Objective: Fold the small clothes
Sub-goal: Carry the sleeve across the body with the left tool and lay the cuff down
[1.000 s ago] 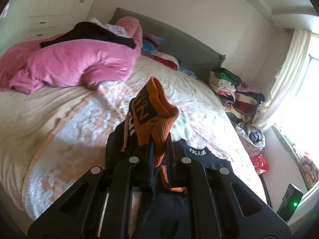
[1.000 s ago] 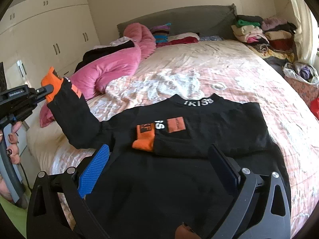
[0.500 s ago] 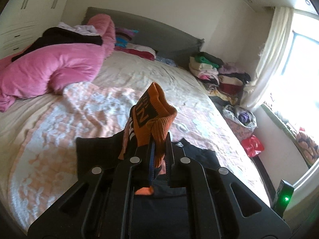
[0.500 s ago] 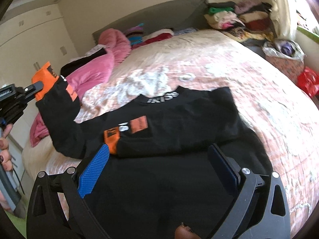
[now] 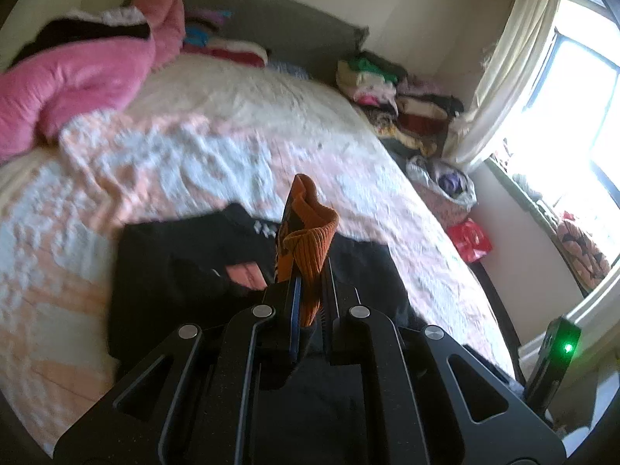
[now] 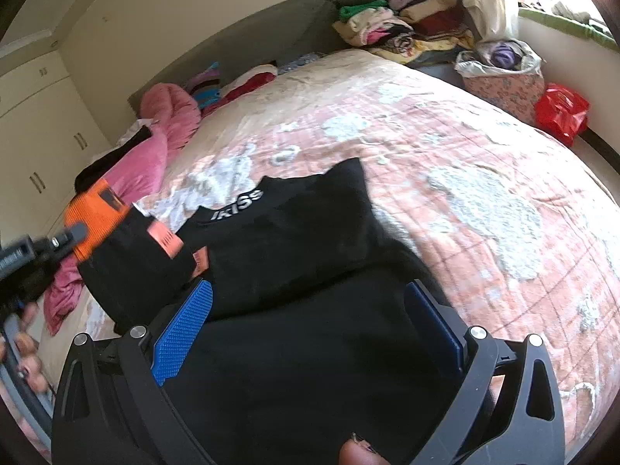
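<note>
left gripper (image 5: 310, 290): clamped on orange cuff (image 5: 308, 232), raised over sweater (image 6: 294, 240) | right gripper (image 6: 310, 317): fingers spread, holding nothing | sweater on bed (image 6: 484, 147)

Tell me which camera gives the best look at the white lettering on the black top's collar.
The right wrist view. There the white lettering sits unobstructed on the collar of the black top and reads roughly "IKISS". In the left wrist view it is only a blurred white patch, partly hidden behind the orange cuff clamped in the left gripper.
</note>
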### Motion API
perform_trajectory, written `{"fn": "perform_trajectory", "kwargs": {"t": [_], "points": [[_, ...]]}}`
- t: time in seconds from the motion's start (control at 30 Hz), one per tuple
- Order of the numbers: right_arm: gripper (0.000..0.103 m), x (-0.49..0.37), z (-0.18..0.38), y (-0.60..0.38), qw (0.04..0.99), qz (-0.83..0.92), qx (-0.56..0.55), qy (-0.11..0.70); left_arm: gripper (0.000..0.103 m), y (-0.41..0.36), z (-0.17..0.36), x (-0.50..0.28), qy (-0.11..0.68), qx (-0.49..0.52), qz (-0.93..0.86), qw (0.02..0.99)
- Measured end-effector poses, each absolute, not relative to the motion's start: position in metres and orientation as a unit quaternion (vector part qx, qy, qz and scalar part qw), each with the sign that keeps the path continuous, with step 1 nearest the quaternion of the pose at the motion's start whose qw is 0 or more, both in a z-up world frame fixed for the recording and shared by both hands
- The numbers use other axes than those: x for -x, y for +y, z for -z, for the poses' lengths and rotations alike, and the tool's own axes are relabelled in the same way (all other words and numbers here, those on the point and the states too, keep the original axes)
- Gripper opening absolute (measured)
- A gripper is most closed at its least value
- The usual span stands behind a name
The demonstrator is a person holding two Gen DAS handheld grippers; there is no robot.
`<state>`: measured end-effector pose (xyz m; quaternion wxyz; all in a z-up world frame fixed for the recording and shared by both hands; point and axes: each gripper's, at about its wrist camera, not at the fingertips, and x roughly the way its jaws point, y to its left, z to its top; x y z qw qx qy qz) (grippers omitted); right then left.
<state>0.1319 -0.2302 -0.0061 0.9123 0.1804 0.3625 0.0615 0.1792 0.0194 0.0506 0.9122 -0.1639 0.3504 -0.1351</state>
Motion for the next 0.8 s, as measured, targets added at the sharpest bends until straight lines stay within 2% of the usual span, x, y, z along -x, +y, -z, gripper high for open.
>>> {"fn": "perform_trajectory", "kwargs": {"t": [0.47, 0.57, 0.6, 0.63, 0.67, 0.73, 0.8], "points": [[0.099, -0.135, 0.016, -0.245, 0.909, -0.045, -0.191, 0.367, 0.004, -0.022, 0.022, -0.186, 0.433, 0.151, 0.192, 0.868], [0.099, -0.137, 0.018, -0.246, 0.907, -0.05, -0.197, 0.369, 0.022, -0.028, 0.028, -0.182, 0.44, 0.15, 0.221, 0.857], [0.099, -0.137, 0.019, -0.247, 0.905, -0.053, -0.202, 0.371, 0.035, -0.03, 0.029, -0.18, 0.443, 0.152, 0.239, 0.851], [0.099, -0.139, 0.02, -0.246, 0.902, -0.055, -0.207, 0.374, 0.041, -0.033, 0.029, -0.177, 0.444, 0.153, 0.253, 0.846], [0.099, -0.14, 0.022, -0.246, 0.9, -0.055, -0.211, 0.378, 0.041, -0.033, 0.027, -0.174, 0.441, 0.148, 0.256, 0.847], [0.099, -0.142, 0.025, -0.243, 0.896, -0.058, -0.215, 0.385, 0.05, -0.032, 0.025, -0.172, 0.439, 0.132, 0.244, 0.855], [0.099, -0.143, 0.029, -0.236, 0.894, -0.065, -0.206, 0.392, 0.054, -0.025, 0.025, -0.172, 0.439, 0.126, 0.224, 0.861]]}}
